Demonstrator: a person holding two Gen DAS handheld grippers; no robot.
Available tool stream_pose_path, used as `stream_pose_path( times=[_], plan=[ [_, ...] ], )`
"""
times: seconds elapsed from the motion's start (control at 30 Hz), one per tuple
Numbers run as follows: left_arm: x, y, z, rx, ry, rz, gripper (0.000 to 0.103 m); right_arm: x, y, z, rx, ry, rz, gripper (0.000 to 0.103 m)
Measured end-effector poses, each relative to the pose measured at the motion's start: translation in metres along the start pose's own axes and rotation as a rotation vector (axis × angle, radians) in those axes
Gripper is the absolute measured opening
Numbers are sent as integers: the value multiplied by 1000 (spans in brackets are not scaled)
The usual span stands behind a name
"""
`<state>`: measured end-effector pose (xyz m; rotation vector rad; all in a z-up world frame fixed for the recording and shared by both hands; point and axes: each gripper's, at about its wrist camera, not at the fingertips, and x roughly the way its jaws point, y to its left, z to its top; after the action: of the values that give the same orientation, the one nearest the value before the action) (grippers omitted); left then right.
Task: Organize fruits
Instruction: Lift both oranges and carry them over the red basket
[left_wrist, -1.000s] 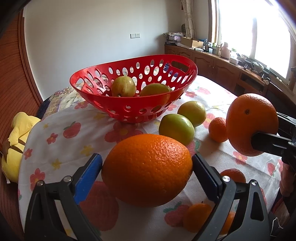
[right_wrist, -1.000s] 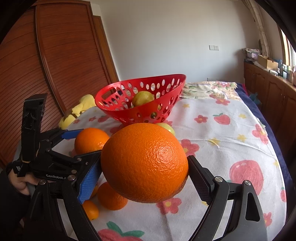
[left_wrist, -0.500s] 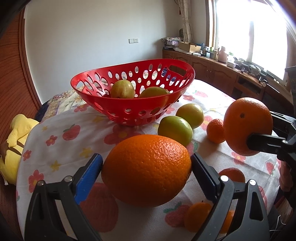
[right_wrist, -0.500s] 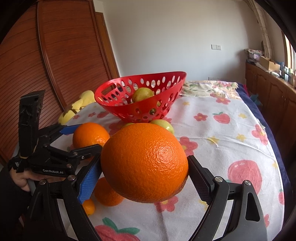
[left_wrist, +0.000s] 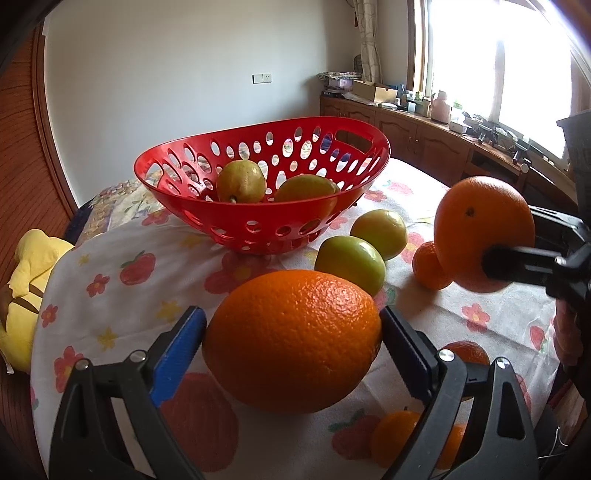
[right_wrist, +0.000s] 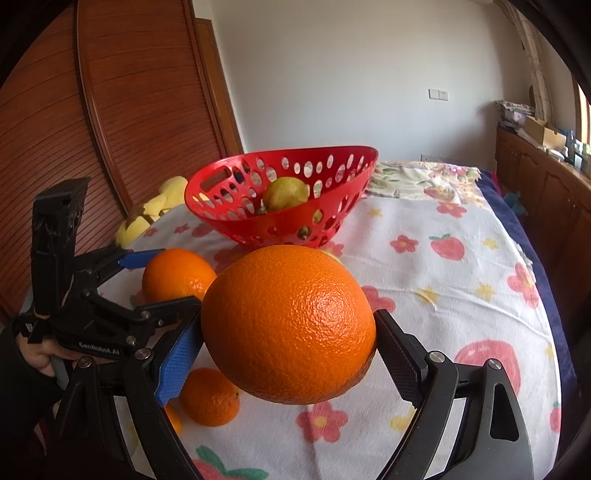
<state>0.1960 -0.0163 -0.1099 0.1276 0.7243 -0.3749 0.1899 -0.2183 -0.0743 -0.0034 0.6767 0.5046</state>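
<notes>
My left gripper (left_wrist: 291, 343) is shut on a large orange (left_wrist: 291, 339) held above the flowered tablecloth. My right gripper (right_wrist: 288, 332) is shut on another large orange (right_wrist: 288, 328); it also shows at the right of the left wrist view (left_wrist: 484, 232). A red perforated basket (left_wrist: 258, 225) stands ahead with two yellow-green fruits (left_wrist: 240, 182) inside; it also shows in the right wrist view (right_wrist: 280, 225). Two green fruits (left_wrist: 349, 262) and a small orange (left_wrist: 428, 267) lie on the cloth in front of the basket.
Small oranges (right_wrist: 210, 397) lie on the cloth near the front edge. A yellow soft toy (left_wrist: 26, 288) sits at the left beside the wooden wardrobe (right_wrist: 110, 129). Wooden cabinets (left_wrist: 424, 136) run under the window at the right.
Both grippers have risen a little and come slightly nearer the basket, each still holding its orange. The fruits on the cloth have not moved.
</notes>
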Motion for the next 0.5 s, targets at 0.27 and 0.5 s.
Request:
stream_pose_path(
  times=[0.27,0.5],
  plan=[
    [-18,7,3,-63,-42,-53,93,-4,-6,13,-2,-18,16,91],
    [-50,11,22,-63,-119,-52,93,-12,-2,34,-21,-56,48,91]
  ],
)
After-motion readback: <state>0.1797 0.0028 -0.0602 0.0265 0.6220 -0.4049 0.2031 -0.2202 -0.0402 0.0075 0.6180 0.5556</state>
